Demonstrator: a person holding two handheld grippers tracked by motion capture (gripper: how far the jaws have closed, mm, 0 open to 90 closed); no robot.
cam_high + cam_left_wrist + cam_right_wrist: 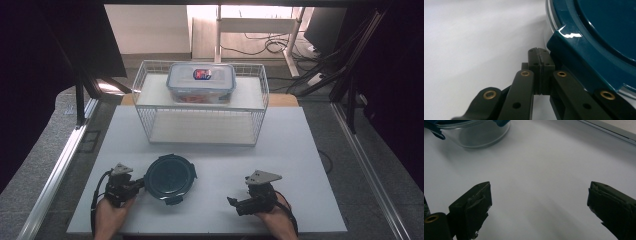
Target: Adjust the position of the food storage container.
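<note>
A round glass container with a dark teal clip lid [170,176] stands on the white table, left of centre near the front. My left gripper [141,184] lies at its left side with its tips against the lid's rim. In the left gripper view the two pads [534,60] press flat together with nothing between them, and the lid's latch flap [574,57] sits just right of them. My right gripper [232,202] rests on the table at the front right, pointing left. Its jaws stand wide apart over bare table [540,195], with the glass bowl [474,133] farther off.
A white wire rack [200,107] stands at the back of the white table [300,150]. A rectangular clear box with a grey clip lid and a red-blue label [201,80] sits on its top shelf. Metal rails run along both sides.
</note>
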